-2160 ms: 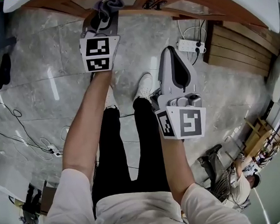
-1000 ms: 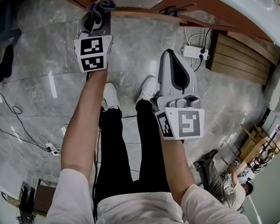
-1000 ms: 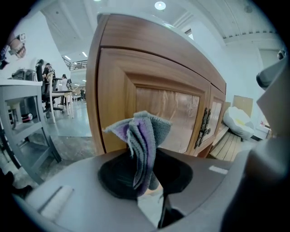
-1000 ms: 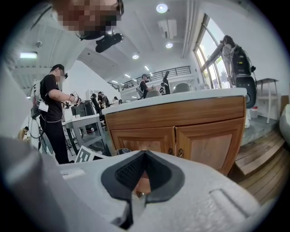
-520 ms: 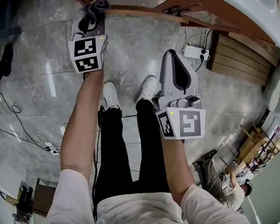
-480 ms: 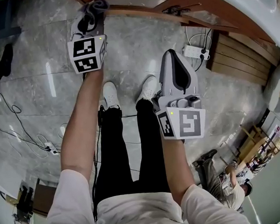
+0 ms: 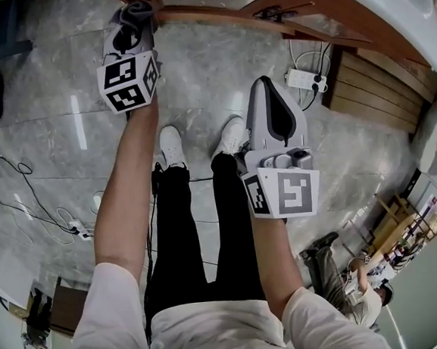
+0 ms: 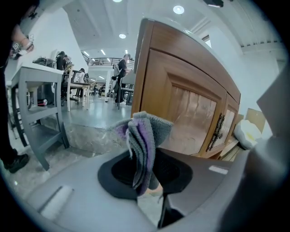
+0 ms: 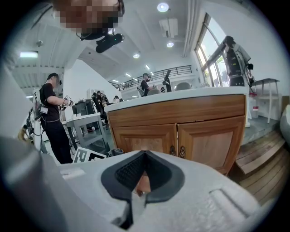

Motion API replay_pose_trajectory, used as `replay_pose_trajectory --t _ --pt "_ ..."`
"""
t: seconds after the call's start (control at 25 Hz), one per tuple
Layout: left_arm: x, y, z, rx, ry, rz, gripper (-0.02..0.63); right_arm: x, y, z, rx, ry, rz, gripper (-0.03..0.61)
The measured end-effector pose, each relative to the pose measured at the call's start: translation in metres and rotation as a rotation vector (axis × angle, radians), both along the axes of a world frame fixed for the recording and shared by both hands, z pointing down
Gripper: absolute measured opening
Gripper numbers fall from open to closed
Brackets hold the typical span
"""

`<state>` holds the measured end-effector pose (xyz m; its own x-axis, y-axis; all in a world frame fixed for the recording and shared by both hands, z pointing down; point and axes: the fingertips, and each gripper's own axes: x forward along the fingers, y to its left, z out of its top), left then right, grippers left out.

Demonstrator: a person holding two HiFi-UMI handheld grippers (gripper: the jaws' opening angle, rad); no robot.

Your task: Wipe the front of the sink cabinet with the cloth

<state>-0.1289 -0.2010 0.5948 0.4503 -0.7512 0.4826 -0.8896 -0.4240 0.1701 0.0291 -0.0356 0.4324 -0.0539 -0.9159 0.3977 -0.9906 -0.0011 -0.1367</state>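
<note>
Up at the frame's upper left, the left tongs [image 7: 133, 19] pinch the cloth [image 8: 144, 136] just beside the cabinet front [image 8: 181, 99]; right tongs [image 9: 142, 179] hang shut, empty. Best pressed flat, swept in overlapping strokes.

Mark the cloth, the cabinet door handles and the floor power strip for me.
cloth [image 8: 144, 136], left gripper view, middle of the bunched fabric.
cabinet door handles [image 9: 173, 151], right gripper view, on the left handle of the pair.
power strip [image 7: 304, 80], head view, middle of its white body.
</note>
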Motion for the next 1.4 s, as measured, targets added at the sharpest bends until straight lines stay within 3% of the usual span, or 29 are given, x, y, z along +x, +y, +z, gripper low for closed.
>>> replay_pose_trajectory --t 0.28,0.92,1.4 --pt "0.003 0.001 0.008 0.001 -0.023 0.014 0.078 0.004 0.002 0.003 0.006 -0.006 0.01 -0.002" --pt "0.007 0.006 0.051 -0.044 0.004 -0.024 0.078 0.024 0.018 0.025 0.02 -0.004 0.061 -0.002" --pt "0.02 0.01 0.058 -0.054 0.018 -0.04 0.078 0.032 0.026 0.034 0.019 -0.01 0.062 -0.002"
